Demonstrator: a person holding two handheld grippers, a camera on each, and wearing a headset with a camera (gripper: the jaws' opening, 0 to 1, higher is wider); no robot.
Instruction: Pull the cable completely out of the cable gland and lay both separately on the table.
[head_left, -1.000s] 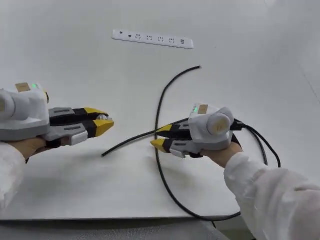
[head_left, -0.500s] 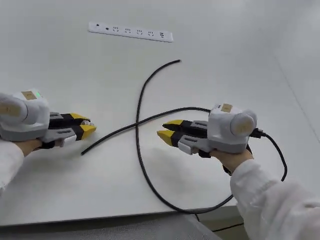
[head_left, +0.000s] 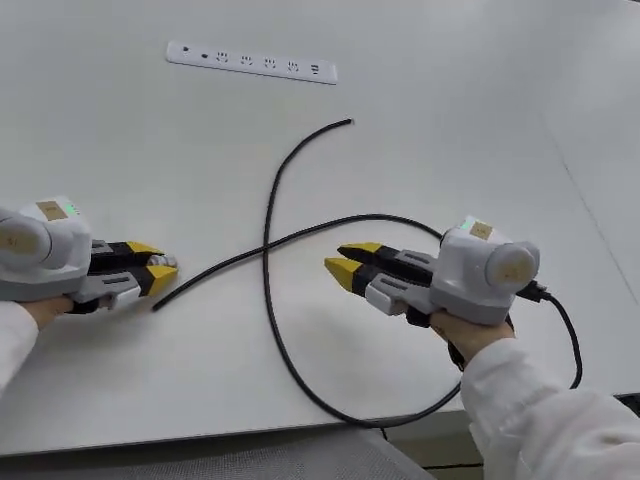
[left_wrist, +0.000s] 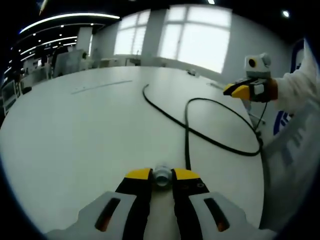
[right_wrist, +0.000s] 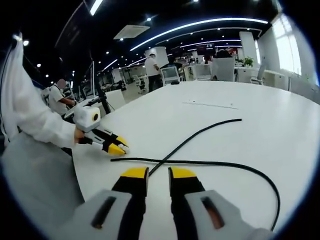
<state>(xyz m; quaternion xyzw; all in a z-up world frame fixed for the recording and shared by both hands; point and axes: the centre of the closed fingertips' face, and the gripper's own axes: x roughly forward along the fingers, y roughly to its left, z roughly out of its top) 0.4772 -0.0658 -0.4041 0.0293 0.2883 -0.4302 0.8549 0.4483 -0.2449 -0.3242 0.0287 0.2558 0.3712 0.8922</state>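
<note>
Now we see the left gripper clamped on the small grey cable gland, held low at the left of the white table. The long black cable lies on the table free of the gland, in one big loop that crosses itself, with one end just beside the left gripper's yellow tips. Our right gripper hovers over the loop, jaws slightly apart and empty. Well beyond lies a white power strip.

Cable gland mostly hidden
</note>
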